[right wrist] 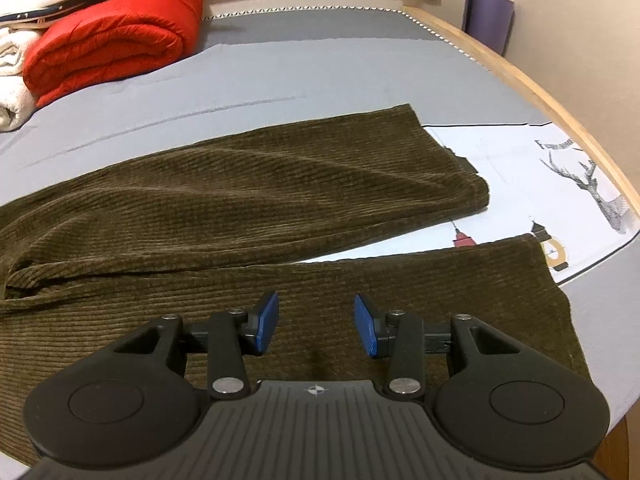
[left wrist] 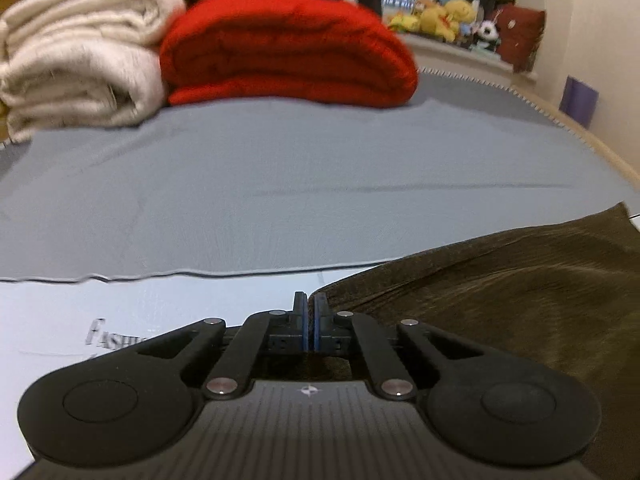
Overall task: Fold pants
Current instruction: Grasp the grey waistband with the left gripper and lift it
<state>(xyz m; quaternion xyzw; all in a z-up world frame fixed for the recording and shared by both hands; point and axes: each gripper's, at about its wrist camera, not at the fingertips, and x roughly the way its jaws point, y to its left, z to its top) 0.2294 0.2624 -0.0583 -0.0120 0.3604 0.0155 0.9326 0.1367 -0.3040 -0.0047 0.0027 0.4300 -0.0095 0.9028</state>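
Right wrist, pants (right wrist: 248,184) on grey bed (right wrist: 320,68), red quilt (right wrist: 112,40)

Pants (left wrist: 520,320) run off the right edge — red blanket (left wrist: 280,48) blurred.

Red blanket (left wrist: 288,48) beside cream blanket (left wrist: 76,60)

Left wrist view looked low and close across the grey sheet (left wrist: 280,184) toward a red blanket (left wrist: 288,52). Right wrist view looked steeply down, near the pants (right wrist: 240,200). Both shared blanket, sheet and pants.
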